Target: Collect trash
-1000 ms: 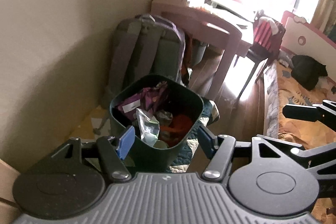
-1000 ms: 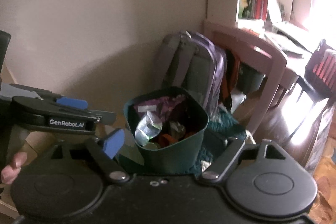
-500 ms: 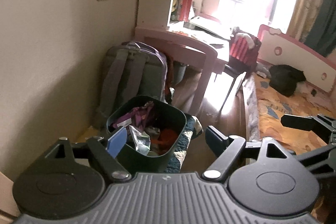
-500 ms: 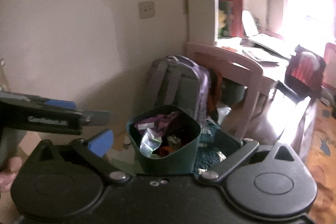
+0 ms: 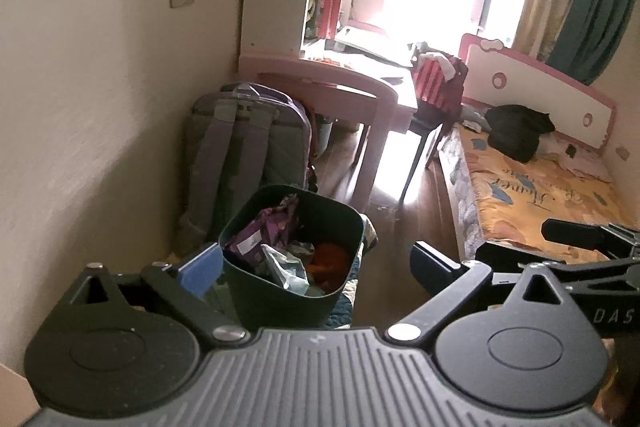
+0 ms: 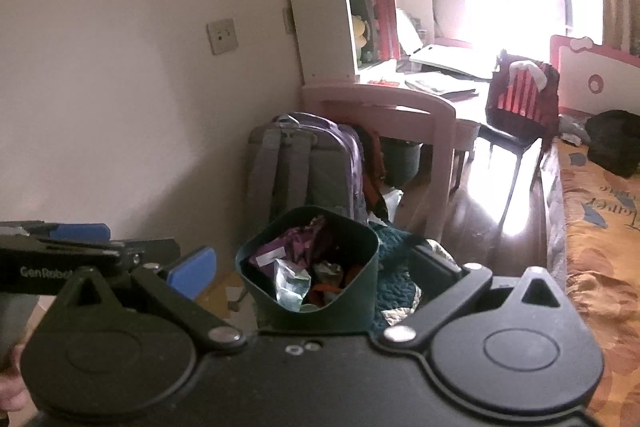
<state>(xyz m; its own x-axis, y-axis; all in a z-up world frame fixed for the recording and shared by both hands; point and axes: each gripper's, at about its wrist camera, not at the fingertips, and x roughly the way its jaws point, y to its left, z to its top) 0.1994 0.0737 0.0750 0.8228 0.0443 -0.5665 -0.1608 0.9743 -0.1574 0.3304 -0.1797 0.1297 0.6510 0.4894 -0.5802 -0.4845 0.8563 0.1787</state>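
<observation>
Both grippers empty; dark green bin (image 5: 294,251) sits on the floor against the backpack (image 5: 244,155), on a quilted mat (image 6: 394,259), already stuffed: purple wrapper (image 5: 264,233), clear foil bag (image 5: 286,269), something orange (image 5: 328,255). Left gripper (image 5: 316,265) has jaws wide apart with the bin seen between them but no contact; right gripper (image 6: 316,269) likewise gaping, gripping nothing. Reads as a drop-off just finished, retreat step. Next move: find more litter — none obvious on the floor from here — and swing away from the bin. Versus a second back: bin looks smaller and farther, more of desk (image 5: 328,83) and bed (image 5: 536,195) in view, and both sets of jaws have just been opening, nothing between the pads.
</observation>
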